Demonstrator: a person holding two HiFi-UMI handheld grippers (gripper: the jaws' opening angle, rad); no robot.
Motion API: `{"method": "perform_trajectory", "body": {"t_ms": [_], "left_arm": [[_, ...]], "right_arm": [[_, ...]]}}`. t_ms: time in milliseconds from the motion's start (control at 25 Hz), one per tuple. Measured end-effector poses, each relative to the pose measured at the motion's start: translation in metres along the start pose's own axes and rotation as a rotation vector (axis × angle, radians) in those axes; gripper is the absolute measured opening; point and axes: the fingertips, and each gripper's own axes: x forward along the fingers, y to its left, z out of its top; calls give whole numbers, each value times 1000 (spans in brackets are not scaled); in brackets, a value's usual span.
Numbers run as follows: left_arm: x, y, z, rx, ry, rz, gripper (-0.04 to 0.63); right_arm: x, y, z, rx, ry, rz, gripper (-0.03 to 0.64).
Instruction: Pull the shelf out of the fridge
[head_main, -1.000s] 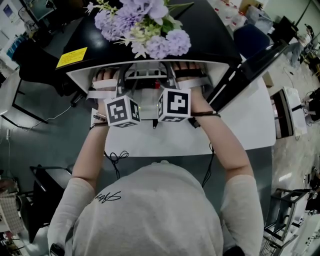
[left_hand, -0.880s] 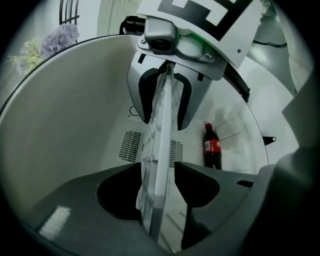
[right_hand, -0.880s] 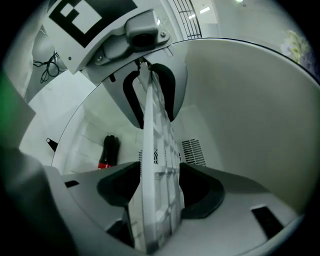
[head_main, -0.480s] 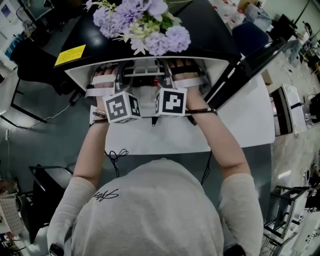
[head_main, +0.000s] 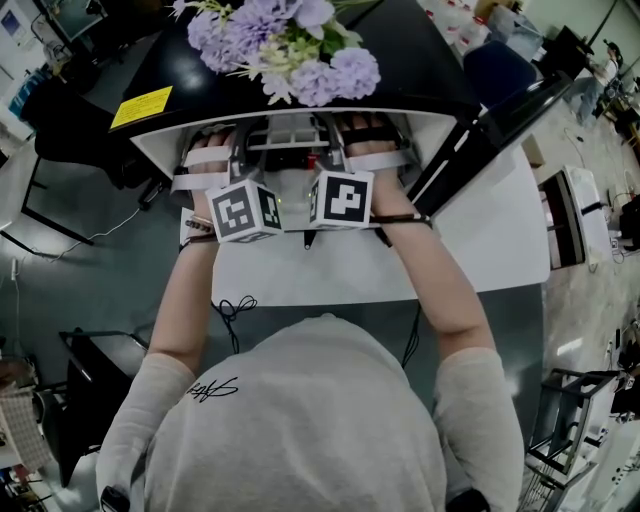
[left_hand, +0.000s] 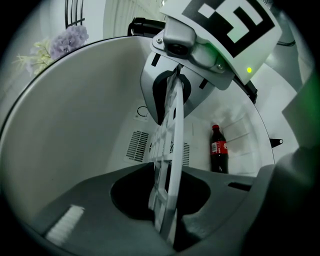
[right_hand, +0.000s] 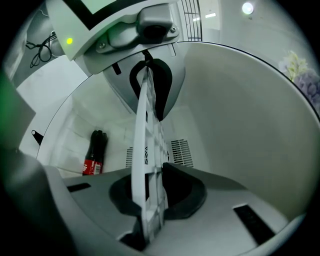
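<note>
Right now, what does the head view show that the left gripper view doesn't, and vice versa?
Only the head view: the yellow sticker on the black fridge top, the white table and the person's forearms. Only the left gripper view: the dark cola bottle with a red label and the vent grille inside the fridge. Both: the purple flowers and the white plastic grid shelf, with the left gripper shut on its edge, its jaws having just closed.

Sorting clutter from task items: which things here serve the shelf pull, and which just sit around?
In use: shelf, fridge, left gripper, right gripper, both with jaws just closed on the shelf.
Lying about: cola bottle inside, flowers on top.
</note>
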Motion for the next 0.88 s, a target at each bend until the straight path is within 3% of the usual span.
{"method": "perform_trajectory", "body": {"t_ms": [880], "left_arm": [[-9,-2,2,-22,-5,-12,49]], "right_arm": [[-9,1,2,12,2,13,48]]}}
